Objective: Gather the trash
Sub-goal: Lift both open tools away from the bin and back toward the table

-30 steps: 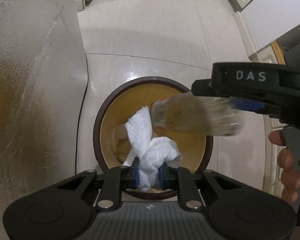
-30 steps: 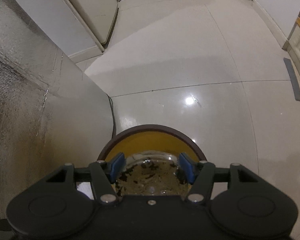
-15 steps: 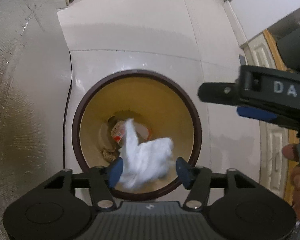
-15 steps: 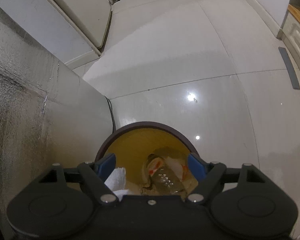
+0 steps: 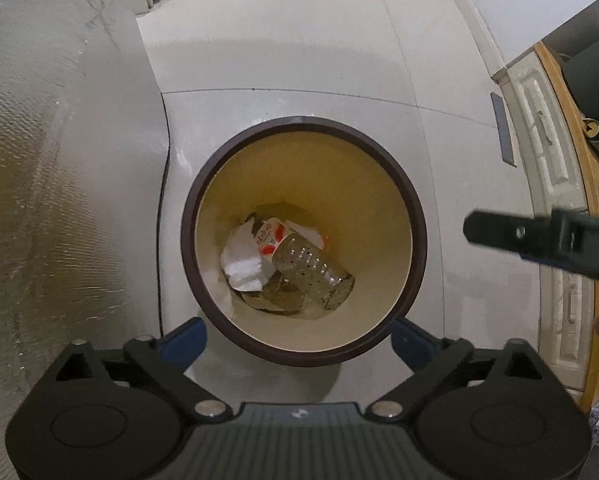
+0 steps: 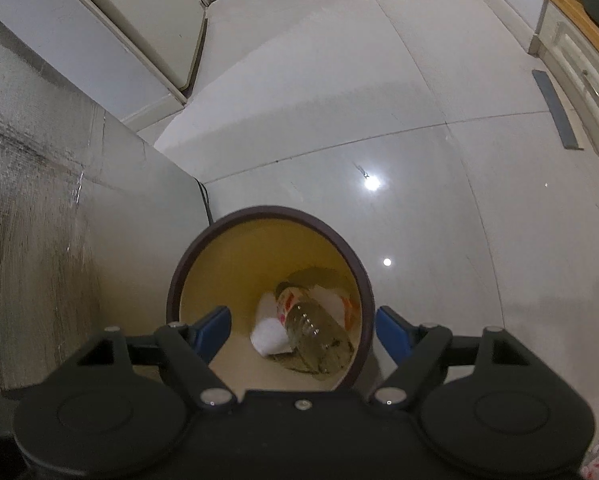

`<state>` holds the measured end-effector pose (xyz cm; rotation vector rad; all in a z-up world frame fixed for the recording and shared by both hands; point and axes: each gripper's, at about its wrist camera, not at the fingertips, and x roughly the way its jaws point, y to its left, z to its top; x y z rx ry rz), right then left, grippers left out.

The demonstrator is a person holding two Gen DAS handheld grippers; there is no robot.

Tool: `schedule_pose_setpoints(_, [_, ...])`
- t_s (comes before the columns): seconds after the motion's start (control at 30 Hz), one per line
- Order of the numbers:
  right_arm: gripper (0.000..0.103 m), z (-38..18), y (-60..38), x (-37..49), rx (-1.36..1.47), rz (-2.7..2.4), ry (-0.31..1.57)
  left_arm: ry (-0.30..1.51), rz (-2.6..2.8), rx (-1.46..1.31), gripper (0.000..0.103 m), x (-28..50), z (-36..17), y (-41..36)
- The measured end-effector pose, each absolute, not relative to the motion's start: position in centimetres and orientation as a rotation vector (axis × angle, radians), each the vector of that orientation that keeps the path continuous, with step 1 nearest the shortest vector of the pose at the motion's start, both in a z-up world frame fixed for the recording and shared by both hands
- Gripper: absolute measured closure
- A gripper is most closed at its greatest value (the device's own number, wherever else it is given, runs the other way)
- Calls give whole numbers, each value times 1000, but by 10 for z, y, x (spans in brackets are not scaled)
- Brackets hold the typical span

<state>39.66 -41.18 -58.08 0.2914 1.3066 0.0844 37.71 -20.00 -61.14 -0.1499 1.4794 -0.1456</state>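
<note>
Blue-padded left tool (image 5: 297,336) has just been opening and now gapes wide, nothing between its pads; right tool (image 6: 302,330) also spread and empty. Both hang above the bin (image 5: 413,216). Tissue (image 5: 241,266) and clear bottle (image 5: 313,266) lie at its bottom, well below the tools. Drop looks done; whether more trash waits elsewhere, possibly, can't tell from here.
</note>
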Motion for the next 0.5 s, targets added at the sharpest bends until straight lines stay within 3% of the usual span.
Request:
schedule_pose_setpoints(0.17, [3,-577,-411,382,299,108,1313,1474,-123,-135,0,368,-600,-191])
schedule_pose_setpoints(0.5, [0,-557,-413,361,245,86,1277,1435,-95,-99,0,363,-566,-181])
